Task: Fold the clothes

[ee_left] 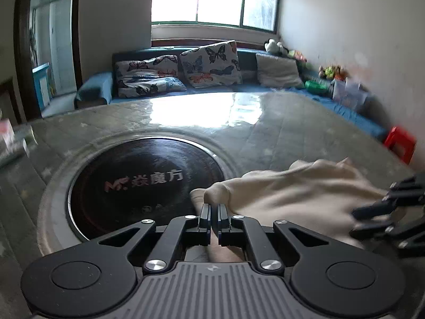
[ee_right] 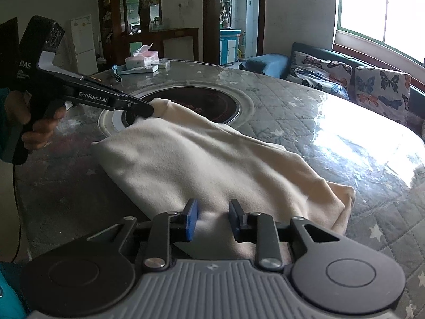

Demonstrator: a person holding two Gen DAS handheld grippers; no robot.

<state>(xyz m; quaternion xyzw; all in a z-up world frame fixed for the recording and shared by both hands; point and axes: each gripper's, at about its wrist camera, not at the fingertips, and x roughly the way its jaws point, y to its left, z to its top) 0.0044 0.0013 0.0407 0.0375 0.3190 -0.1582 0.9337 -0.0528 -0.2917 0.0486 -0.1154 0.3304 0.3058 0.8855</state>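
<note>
Two tongs work a cream cloth on a quilted table.

The left tongs [ee_left: 214, 207] are clamped together on a bunched corner of the cream cloth [ee_right: 202, 164], which lies spread between the two tools and reaches from the left tips across to the right ones. The right tongs [ee_right: 211, 214] stand apart, a fold of the cloth lying between their blue pads [ee_right: 191, 220] without being pinched. Just beyond the left tips sits a dark round hob [ee_left: 143, 183] sunk in the table [ee_left: 279, 133]. A hand [ee_right: 39, 130] grips the left tool's handle. Far ahead of both, butterfly cushions [ee_left: 209, 63] line a sofa.
</note>
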